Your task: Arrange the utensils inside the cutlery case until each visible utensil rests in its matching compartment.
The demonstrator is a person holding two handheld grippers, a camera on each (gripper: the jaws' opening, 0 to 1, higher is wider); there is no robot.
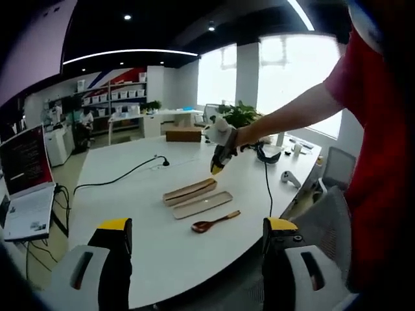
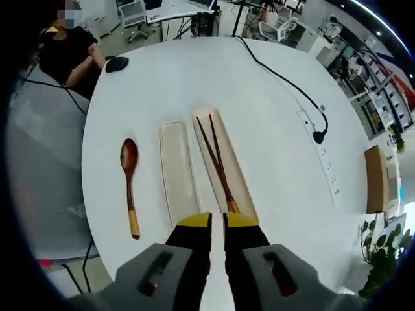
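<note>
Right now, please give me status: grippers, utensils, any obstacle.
Left gripper open, hanging back from table. Right gripper shut, above chopsticks in case tray. Spoon on table beside lid. No obstacle.

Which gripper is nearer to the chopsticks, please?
Right. The right gripper hovers just over the chopsticks' near ends in the case; the left gripper is held back off the table's edge.

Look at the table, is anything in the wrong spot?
Yes. The wooden spoon lies on the bare table, beside the empty tray rather than in it. The chopsticks already lie in the other tray.
</note>
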